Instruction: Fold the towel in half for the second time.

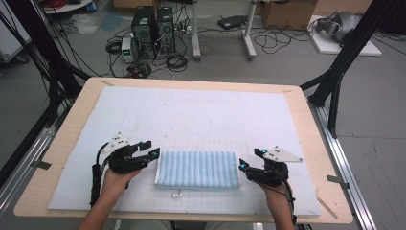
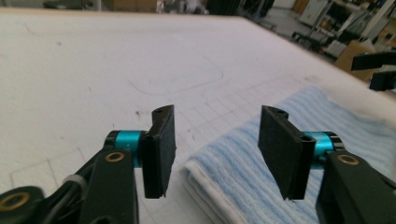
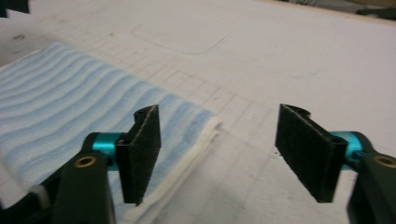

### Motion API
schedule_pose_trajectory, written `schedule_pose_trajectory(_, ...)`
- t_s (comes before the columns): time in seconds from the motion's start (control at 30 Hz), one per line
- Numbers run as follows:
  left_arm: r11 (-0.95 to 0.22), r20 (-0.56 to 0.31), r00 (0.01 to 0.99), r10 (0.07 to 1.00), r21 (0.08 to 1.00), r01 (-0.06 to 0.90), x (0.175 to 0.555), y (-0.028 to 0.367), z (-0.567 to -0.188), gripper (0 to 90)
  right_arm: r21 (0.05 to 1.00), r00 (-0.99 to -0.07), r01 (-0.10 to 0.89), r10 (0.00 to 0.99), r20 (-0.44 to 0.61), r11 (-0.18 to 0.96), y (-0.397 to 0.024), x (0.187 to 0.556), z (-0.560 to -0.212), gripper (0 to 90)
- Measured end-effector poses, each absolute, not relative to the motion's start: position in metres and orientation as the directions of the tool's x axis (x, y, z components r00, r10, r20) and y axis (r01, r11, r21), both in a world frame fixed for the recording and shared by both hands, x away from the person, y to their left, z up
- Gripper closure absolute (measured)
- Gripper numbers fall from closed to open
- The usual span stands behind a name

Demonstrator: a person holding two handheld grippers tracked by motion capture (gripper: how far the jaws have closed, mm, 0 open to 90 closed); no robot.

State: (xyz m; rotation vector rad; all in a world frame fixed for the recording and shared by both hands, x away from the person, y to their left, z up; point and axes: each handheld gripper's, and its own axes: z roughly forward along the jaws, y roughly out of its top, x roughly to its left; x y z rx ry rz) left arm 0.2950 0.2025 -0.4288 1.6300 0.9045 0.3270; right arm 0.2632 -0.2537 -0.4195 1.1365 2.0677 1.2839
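Blue-striped folded towel (image 1: pixel 198 169), white-edged

Folded towel (image 1: pixel 197 169): pale blue with fine white ribbing running across it in wavy stripes; the folded edge shows a plain white border in the left gripper view (image 2: pixel 299 154) and in the right gripper view (image 3: pixel 70 116).

Mat (image 1: pixel 191 115): white, printed with a faint grey grid over its near part and a thin grey rounded outline farther back.

Table (image 1: pixel 86 96): light wood tone, showing as a tan margin around the mat.

Left gripper (image 1: pixel 149 149) and right gripper (image 1: pixel 250 159): black bodies and black pads, teal collars behind the pads, brass-coloured pivot pins, a light grey plate on top of each.
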Motion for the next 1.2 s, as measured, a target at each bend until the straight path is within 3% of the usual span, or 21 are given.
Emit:
schedule_pose_trajectory(0.2, 0.004, -0.230, 0.648, 0.726, 0.944, 0.331, 0.293, 0.216, -0.418, 17.3, 0.882, -0.530, 0.395, 0.848, -0.007, 0.255, -0.270, 0.260, -0.410, 15.6)
schedule_pose_trajectory(0.27, 0.003, -0.215, 0.650, 0.729, 0.950, 0.311, 0.291, 0.220, -0.416, 17.4, 0.885, -0.525, 0.390, 0.851, -0.012, 0.253, -0.275, 0.259, -0.408, 11.7)
schedule_pose_trajectory(1.2, 0.010, -0.202, 0.628, 0.752, 0.955, 0.295, 0.268, 0.252, -0.412, 18.8, 0.907, -0.468, 0.369, 0.884, -0.009, 0.205, -0.299, 0.232, -0.401, 11.7)
